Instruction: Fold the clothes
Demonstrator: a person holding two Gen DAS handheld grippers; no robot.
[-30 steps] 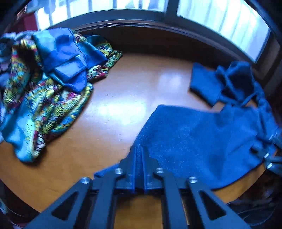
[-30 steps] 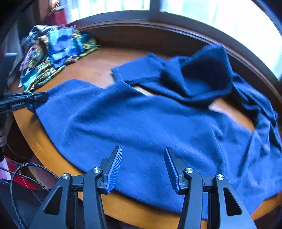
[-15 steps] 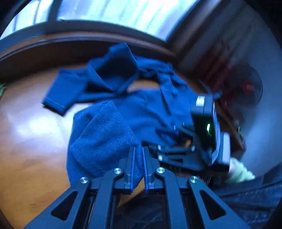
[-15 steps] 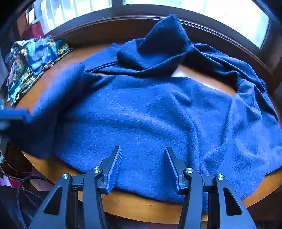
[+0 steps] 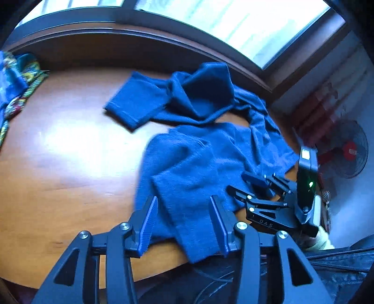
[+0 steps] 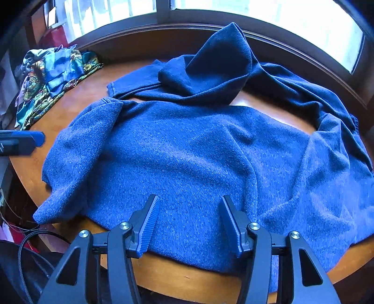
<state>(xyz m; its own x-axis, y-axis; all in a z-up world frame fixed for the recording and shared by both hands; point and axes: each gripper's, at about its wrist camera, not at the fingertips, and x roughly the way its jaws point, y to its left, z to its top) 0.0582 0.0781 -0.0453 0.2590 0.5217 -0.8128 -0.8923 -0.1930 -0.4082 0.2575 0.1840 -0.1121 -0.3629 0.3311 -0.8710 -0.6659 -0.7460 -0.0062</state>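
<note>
A lived-in room of a home, by the look of it. Round, glossy orange-brown wooden table (image 6: pixel 77 110) set close against a curved, dark-framed bay window (image 6: pixel 268 14) with daylight behind. Blue knitted sweater (image 6: pixel 198 152) spread on the near side; crumpled heap of multicoloured patterned cloth (image 6: pixel 46 79) at far left. Black pedestal fan with a red hub (image 5: pixel 350 152) stands at right by a pale wall.

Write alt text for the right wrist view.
A blue sweater lies spread on a round wooden table, its left side folded inward. The open right gripper hovers over its near edge; patterned clothes are piled far left.
</note>
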